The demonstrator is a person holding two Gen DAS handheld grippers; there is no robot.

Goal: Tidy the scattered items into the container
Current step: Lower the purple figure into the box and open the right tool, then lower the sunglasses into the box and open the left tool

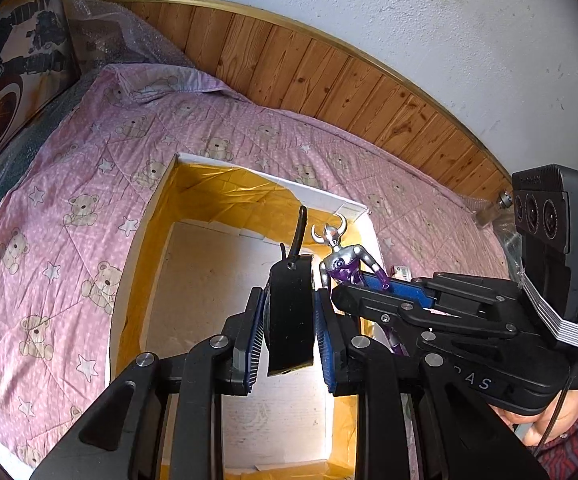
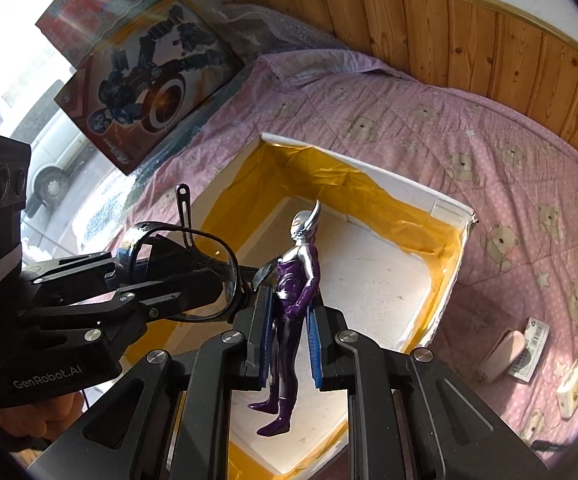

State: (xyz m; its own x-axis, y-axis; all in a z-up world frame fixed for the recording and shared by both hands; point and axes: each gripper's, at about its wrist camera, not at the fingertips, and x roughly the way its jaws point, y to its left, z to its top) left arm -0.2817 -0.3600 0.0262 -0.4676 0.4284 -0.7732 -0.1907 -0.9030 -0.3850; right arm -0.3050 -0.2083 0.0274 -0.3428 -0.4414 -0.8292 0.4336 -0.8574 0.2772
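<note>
Two grippers hang side by side over the open box (image 2: pixel 449 210), and I see little spare room between them. My left gripper (image 1: pixel 289 320) has its jaws clamped on a pair of glasses (image 1: pixel 291 312), edge-on in the left wrist view at lower centre; in the right wrist view the same glasses (image 2: pixel 193 272) sit at centre left, one lens plainly visible and an arm sticking up. My right gripper (image 2: pixel 289 336) has its jaws clamped on the waist of a silver and purple toy figure (image 2: pixel 295 280), upright, head up, feet dangling above the box floor. In the left wrist view that figure (image 1: pixel 339 260) stands just right of the glasses, very near them; I cannot tell whether they touch.

The box has white walls with yellow lining along the inner sides and a pale floor; I see nothing lying on the floor that shows. It rests on a pink bedspread (image 1: pixel 69 200) printed with bears and stars. Wood panelling (image 1: pixel 329 80) bounds the bed along the upper right. At lower right of the right wrist view, well apart from the box, lie a pale oval case (image 2: pixel 503 354), a printed packet (image 2: pixel 533 348) touching it, and a small cream box (image 2: pixel 575 386). A large toy carton (image 2: pixel 149 80) leans at upper left.
</note>
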